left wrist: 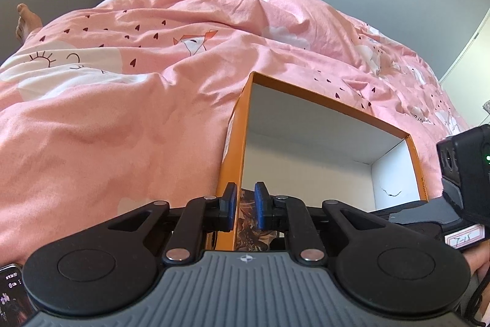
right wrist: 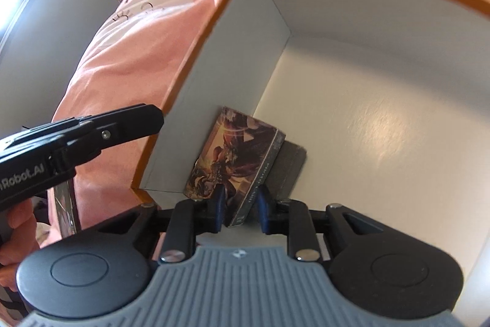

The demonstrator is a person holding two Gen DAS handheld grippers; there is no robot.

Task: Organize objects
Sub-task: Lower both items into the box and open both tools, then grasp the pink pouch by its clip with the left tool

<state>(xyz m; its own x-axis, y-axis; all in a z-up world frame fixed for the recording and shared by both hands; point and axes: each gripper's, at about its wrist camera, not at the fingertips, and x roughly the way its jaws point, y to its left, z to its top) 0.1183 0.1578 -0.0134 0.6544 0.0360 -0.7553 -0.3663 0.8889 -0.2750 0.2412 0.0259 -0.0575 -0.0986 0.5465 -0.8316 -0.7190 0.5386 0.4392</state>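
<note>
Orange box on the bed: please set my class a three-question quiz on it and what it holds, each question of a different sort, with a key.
1. True or false: the orange box rests on a blue duvet.
2. Choose one. The illustrated card box is:
A) in the middle of the orange box's floor
B) inside the orange box, against a side wall near a corner
C) outside the box, on the bedding
3. Fill in the missing word: the inside of the orange box is coloured ____.

Key: 1 false; 2 B; 3 white.
</note>
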